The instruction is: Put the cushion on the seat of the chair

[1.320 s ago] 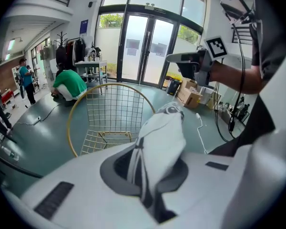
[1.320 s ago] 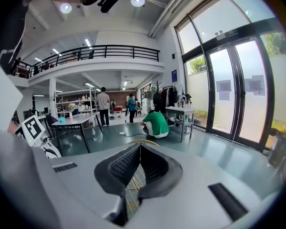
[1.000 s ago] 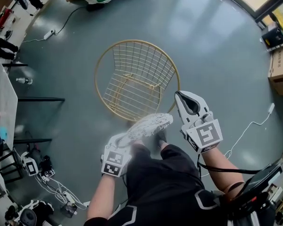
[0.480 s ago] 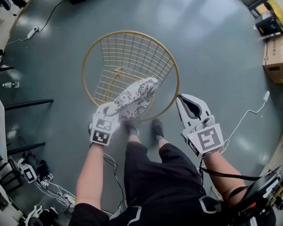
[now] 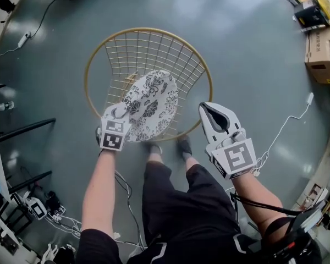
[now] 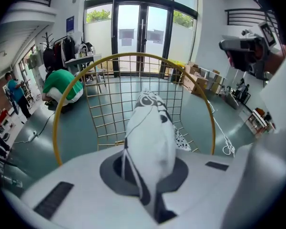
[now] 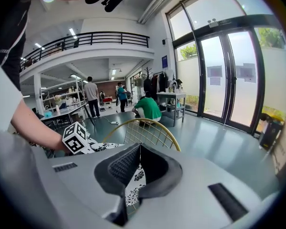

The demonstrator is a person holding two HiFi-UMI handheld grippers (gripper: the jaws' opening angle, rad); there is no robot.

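Note:
The gold wire chair (image 5: 146,29) stands on the grey floor in front of me. A round white cushion (image 5: 152,103) with a black floral print lies over the front of its seat; whether it rests on the wires I cannot tell. My left gripper (image 5: 122,110) is shut on the cushion's near edge. In the left gripper view the cushion (image 6: 150,135) runs edge-on out from the left gripper (image 6: 150,178) toward the chair back (image 6: 133,94). My right gripper (image 5: 206,110) hangs shut and empty beside the chair's right rim. The right gripper (image 7: 139,148) looks across the chair (image 7: 148,124) and the cushion (image 7: 105,147).
My feet (image 5: 182,146) stand just before the chair. A white cable (image 5: 283,142) trails on the floor at right, with cardboard boxes (image 5: 319,54) beyond it. Desks and gear line the left edge. A person in green (image 6: 62,86) crouches behind the chair, near glass doors (image 6: 140,32).
My left gripper has carried the cushion forward and down, from in front of the chair to over its seat. The cushion has turned flatter. My right gripper has sunk a little.

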